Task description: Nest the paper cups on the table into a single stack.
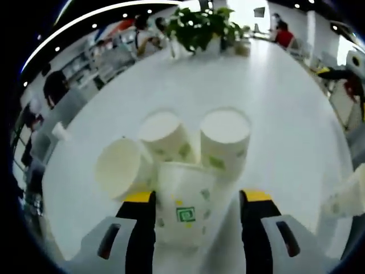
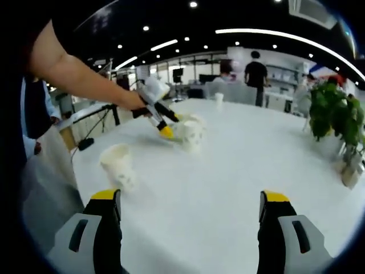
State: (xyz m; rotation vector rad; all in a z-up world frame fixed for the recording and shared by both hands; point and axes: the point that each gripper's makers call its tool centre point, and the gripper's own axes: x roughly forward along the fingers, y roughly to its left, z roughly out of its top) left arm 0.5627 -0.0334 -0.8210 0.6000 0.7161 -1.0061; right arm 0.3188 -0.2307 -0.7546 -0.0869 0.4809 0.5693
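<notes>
Several white paper cups with green print stand grouped on the white table (image 1: 274,97). One cup (image 1: 183,208) sits between the jaws of my left gripper (image 1: 198,197), which is open, with a gap on the cup's right side. Behind it stand two upright cups (image 1: 165,134) (image 1: 225,137), and a tilted cup (image 1: 120,168) leans at the left. Another cup (image 1: 348,197) shows at the right edge. In the right gripper view my right gripper (image 2: 191,197) is open over bare table, a lone cup (image 2: 117,162) stands ahead to the left, and the left gripper (image 2: 170,128) reaches into the cup group (image 2: 191,134).
A potted plant (image 1: 199,25) stands at the table's far end, seen again at the right as the plant (image 2: 336,114). One small cup (image 2: 219,98) sits far back on the table. The person's arm (image 2: 80,74) reaches in from the left. People stand around the room.
</notes>
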